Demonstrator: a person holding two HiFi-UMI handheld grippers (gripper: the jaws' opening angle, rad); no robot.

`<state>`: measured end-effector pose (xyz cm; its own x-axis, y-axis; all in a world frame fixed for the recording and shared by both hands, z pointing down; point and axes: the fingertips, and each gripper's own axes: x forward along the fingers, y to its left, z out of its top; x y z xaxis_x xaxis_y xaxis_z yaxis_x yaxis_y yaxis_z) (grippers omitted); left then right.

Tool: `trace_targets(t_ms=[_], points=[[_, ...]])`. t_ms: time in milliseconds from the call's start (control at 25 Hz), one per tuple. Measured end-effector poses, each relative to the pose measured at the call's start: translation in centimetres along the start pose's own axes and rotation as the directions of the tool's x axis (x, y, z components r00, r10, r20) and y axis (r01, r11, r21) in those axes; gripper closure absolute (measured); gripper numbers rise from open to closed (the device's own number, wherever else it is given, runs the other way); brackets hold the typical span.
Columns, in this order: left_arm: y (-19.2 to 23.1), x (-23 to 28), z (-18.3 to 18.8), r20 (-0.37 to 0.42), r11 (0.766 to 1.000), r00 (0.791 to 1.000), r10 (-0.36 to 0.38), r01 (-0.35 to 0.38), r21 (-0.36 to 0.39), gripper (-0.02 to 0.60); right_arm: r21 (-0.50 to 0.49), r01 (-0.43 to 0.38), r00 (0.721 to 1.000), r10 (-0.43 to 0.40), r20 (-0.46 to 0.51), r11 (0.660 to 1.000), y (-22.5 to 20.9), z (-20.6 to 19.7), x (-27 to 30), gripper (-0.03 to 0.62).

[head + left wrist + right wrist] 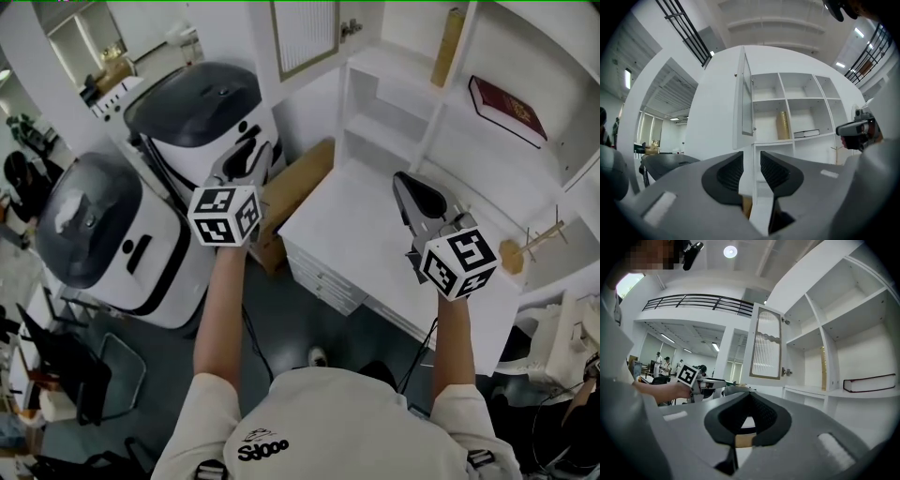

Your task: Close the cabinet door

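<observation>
The cabinet door (305, 36) stands open, swung out from the shelf unit (427, 141) above the far left corner of the desk (375, 234). Its ribbed glass pane in a tan frame faces the right gripper view, while the left gripper view catches it nearly edge-on. The left gripper (751, 161) is held level, short of the door, with its jaws apart and nothing between them — only the white upright of the shelves shows through the gap. The right gripper (749, 397) hangs over the desk's right part, jaws together at the tips and empty. In the compartment just right of the door's hinge side a tall tan roll (448, 47) stands upright. In the next compartment to the right a dark red book (506, 108) lies flat. Only the head view shows the desk's drawers (323, 277), a cardboard box (295, 192) against the desk's left edge, two white-and-black machines (202, 112) on the floor beyond it and a small wooden stand (534, 244) to the right of the desk — the right gripper view alone takes in people (658, 363) far back in the hall.
</observation>
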<state>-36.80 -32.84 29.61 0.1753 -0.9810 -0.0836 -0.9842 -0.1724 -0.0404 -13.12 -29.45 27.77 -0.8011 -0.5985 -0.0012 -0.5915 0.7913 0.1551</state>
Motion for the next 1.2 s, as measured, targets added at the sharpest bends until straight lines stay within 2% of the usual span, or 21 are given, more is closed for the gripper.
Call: trace_targets(t_ms=[160,360,480,600,880,1000,1200], points=[[1.2,3.4,0.8,0.003,1.0,1.0,0.001,-0.001,0.023,0.419,0.0,0.012,1.0,-0.012,0.0,1.0,-1.4,0.0,0.9,0.592],[3.2,7.1,1.2,-0.008,0.996,0.998,0.064,-0.063,0.063,0.41,-0.01,0.016,1.0,-0.016,-0.005,1.0,-3.7,0.0,0.9,0.592],[3.7,8.8,1.2,-0.017,0.995,0.997,0.079,-0.077,0.06,0.402,-0.008,0.025,1.0,-0.025,-0.011,1.0,-5.3,-0.2,0.6,0.592],[3.9,9.7,1.4,-0.023,0.993,0.994,0.103,-0.101,0.052,0.405,-0.006,0.027,1.0,-0.027,-0.009,1.0,-6.6,-0.1,0.2,0.592],[2.6,9.5,1.4,-0.005,0.992,0.992,0.125,-0.125,0.008,0.465,0.003,0.024,1.0,-0.024,-0.002,1.0,-8.7,-0.4,-0.8,0.592],[0.7,8.9,1.6,0.006,0.995,0.995,0.101,-0.101,-0.001,0.512,0.009,0.026,1.0,-0.026,-0.006,1.0,-9.3,-0.7,-1.3,0.592],[-5.0,8.8,1.8,0.018,1.0,1.0,-0.022,0.022,0.001,0.51,0.01,0.032,0.999,-0.031,-0.01,0.999,-10.3,-1.0,-2.3,0.592]])
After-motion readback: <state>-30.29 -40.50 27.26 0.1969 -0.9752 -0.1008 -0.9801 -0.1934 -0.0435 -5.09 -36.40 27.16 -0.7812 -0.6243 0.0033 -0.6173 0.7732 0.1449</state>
